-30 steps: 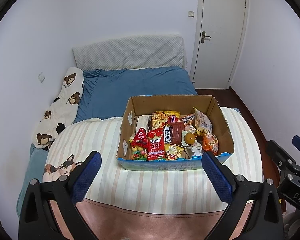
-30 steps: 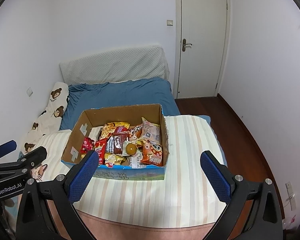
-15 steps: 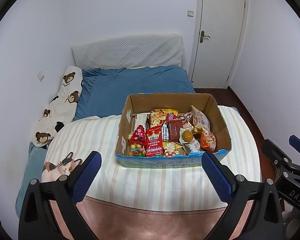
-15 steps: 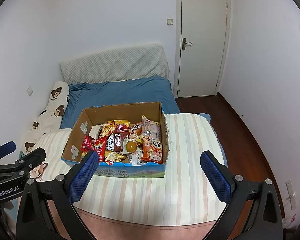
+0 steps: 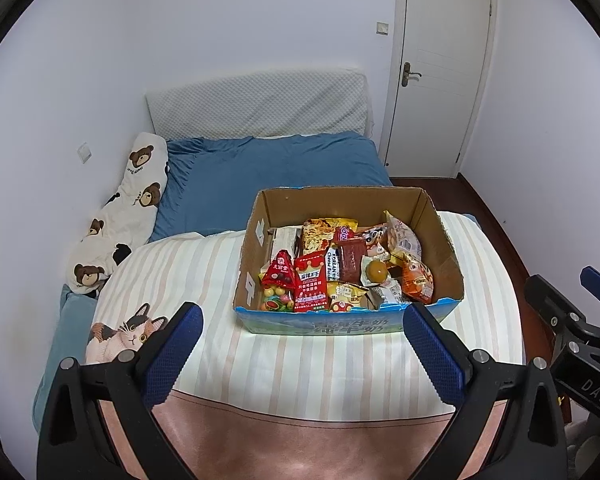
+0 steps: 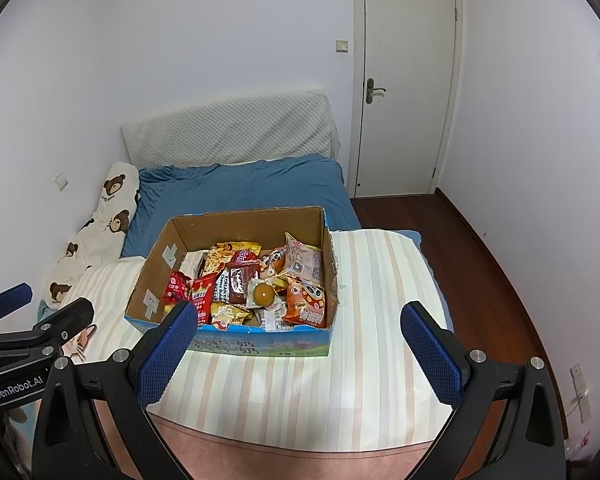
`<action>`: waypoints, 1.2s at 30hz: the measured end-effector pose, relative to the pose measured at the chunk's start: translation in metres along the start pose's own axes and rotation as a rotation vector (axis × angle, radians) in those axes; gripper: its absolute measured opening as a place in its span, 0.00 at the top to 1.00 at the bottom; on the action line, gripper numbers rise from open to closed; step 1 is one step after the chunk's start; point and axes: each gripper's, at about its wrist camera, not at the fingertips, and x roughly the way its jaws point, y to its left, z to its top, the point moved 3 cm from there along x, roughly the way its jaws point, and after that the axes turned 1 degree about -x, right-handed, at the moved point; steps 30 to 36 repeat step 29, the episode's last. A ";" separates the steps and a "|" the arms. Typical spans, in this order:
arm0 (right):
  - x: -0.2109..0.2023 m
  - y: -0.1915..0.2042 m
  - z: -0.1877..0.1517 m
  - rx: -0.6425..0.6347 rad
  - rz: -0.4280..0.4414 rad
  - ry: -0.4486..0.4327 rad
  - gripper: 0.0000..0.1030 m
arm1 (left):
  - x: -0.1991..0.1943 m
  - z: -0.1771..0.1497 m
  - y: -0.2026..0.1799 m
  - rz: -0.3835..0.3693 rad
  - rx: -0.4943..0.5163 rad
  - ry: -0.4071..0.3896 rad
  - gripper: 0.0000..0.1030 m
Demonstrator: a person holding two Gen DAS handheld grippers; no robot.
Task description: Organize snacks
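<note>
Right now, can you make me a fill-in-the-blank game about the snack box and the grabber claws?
1. The snacks sit inside a cardboard box that rests on a ____ blanket.
2. Both the left gripper and the right gripper are ____ and hold nothing.
3. The blanket's corner shows a picture of a ____.
4. The pillow by the wall has ____ printed on it.

Missing words: striped; open; cat; bears
</note>
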 end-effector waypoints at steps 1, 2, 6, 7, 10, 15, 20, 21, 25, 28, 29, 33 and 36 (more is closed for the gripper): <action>-0.001 0.000 0.000 -0.001 0.002 0.000 0.00 | -0.001 0.000 0.000 0.000 -0.002 0.000 0.00; 0.000 0.000 0.000 -0.003 0.001 0.000 0.00 | -0.001 0.000 -0.001 -0.001 -0.001 0.000 0.00; -0.002 0.000 0.001 -0.013 -0.001 -0.002 0.00 | -0.001 0.000 0.000 0.002 0.000 0.001 0.00; -0.003 0.000 0.001 -0.016 -0.001 -0.003 0.00 | -0.002 0.000 0.001 0.003 0.001 0.002 0.00; -0.003 0.000 0.002 -0.016 0.000 -0.005 0.00 | -0.003 0.000 0.001 0.003 0.000 0.004 0.00; -0.005 -0.001 0.004 -0.018 0.002 -0.010 0.00 | -0.003 0.000 0.002 0.004 -0.001 0.004 0.00; -0.008 -0.002 0.005 -0.019 0.004 -0.019 0.00 | -0.004 0.000 0.002 0.005 -0.003 0.000 0.00; -0.008 -0.002 0.005 -0.019 0.004 -0.018 0.00 | -0.004 0.000 0.002 0.005 -0.002 0.000 0.00; -0.009 -0.002 0.005 -0.019 0.005 -0.014 0.00 | -0.004 0.001 0.002 0.008 -0.003 0.000 0.00; -0.009 -0.001 0.005 -0.024 0.004 -0.012 0.00 | -0.005 0.000 0.002 0.007 -0.004 -0.002 0.00; -0.009 0.000 0.006 -0.023 0.006 -0.011 0.00 | -0.005 0.001 0.002 0.004 -0.005 -0.003 0.00; -0.009 0.000 0.006 -0.023 0.006 -0.011 0.00 | -0.005 0.001 0.002 0.004 -0.005 -0.003 0.00; -0.009 0.000 0.006 -0.023 0.006 -0.011 0.00 | -0.005 0.001 0.002 0.004 -0.005 -0.003 0.00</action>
